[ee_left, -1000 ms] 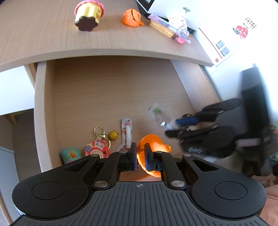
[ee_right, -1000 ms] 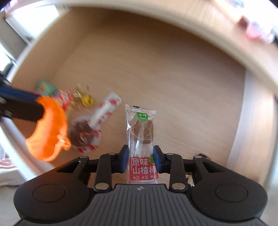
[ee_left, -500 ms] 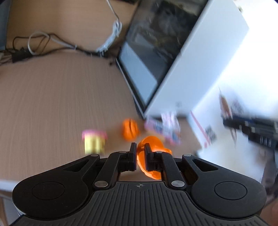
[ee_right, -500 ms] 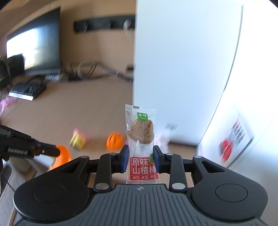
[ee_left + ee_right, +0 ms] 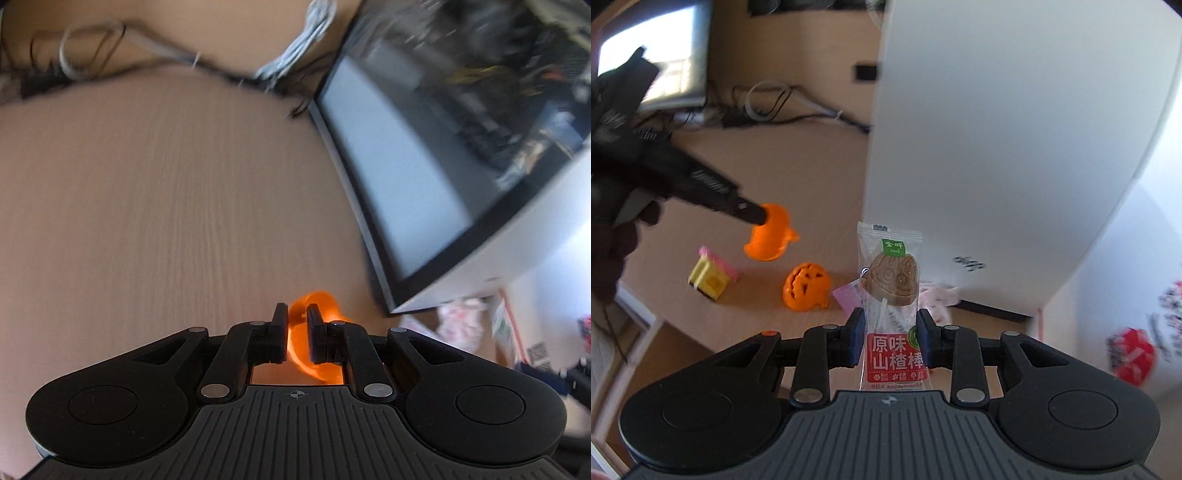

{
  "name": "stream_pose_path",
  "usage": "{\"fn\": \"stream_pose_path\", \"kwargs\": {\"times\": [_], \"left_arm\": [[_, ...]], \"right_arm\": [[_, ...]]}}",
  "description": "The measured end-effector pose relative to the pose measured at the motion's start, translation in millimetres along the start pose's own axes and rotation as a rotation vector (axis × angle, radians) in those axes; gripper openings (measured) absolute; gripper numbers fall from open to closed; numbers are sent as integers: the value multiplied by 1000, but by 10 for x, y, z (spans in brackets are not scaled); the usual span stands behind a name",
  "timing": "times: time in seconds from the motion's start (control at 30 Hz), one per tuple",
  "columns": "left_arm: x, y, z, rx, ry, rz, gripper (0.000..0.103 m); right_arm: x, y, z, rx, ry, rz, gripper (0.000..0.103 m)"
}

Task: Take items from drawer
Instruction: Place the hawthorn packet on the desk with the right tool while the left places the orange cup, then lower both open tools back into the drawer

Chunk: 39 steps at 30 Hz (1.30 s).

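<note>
Jaws tight on orange toy (image 5: 314,332), lollipop (image 5: 892,295)

Light wood-grain surface (image 5: 155,206) fills the left wrist view, with a tangle of cables (image 5: 92,48) along its far edge and a dark glass-sided computer case (image 5: 443,147) standing at the right. From the right wrist view, that case shows a big white panel (image 5: 997,129) in bright daylight, a monitor (image 5: 653,66) glowing at far left, more cables (image 5: 768,103) running behind. A tan wall (image 5: 798,48) backs it all.
</note>
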<state>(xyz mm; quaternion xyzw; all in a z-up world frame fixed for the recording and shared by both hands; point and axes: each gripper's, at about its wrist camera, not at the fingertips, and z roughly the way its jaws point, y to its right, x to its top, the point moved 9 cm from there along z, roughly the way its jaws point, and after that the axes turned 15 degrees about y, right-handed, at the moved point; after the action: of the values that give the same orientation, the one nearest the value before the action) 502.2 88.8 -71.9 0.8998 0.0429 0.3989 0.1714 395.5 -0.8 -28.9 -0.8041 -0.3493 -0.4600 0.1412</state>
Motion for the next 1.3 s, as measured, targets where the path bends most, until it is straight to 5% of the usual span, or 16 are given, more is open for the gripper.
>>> {"fn": "stream_pose_path", "kwargs": {"times": [0.23,0.47,0.7,0.77,0.9,1.3], "left_arm": [[-33,-102,249,8,15,-28,19],[228,-81,-106,-19,162,-22,19],[221,-10,-528,-54,203,2,19],[142,24,-655,-59,204,5,19],[-71,74,-911,-78,192,20,19],[-1087,246,-1339,-156,4,105,19]], "right_arm": [[-300,-294,502,47,-86,-142,29],[-309,-408,761,16,-62,-299,30],[-303,-400,852,-9,-57,-342,30],[-286,-378,810,-7,-50,-313,32],[-234,-367,651,2,-27,-231,59],[-320,-251,-115,61,15,152,73]]}}
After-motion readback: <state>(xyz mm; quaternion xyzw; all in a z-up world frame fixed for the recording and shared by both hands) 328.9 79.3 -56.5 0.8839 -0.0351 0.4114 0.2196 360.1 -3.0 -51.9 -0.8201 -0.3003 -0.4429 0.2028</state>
